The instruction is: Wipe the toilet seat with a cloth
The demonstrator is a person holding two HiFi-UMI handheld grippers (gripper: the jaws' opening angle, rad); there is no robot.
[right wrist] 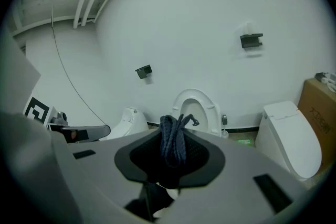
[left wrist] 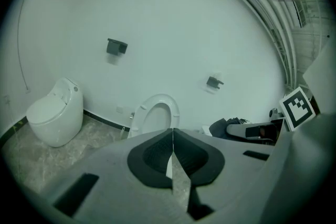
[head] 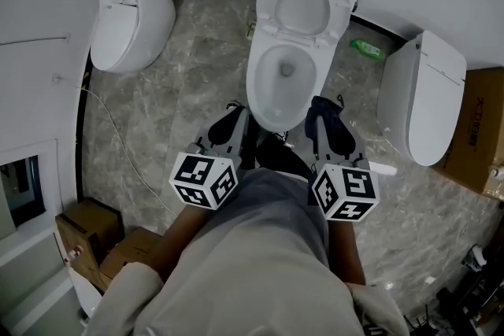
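Looking down on the toilet (head: 285, 83), seat (head: 340, 2) tipped up toward the wall. Clamping a bunched dark blue cloth (head: 324, 118) in the right gripper's (right wrist: 178, 126) fingers, just off the bowl's front rim, right side. Pressing the left gripper's (left wrist: 172, 132) fingers fully together on nothing, near the rim's left side. Standing between two more toilets on the marble floor (head: 197, 59).

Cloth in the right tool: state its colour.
Dark blue; the cloth shows best in the right gripper view.
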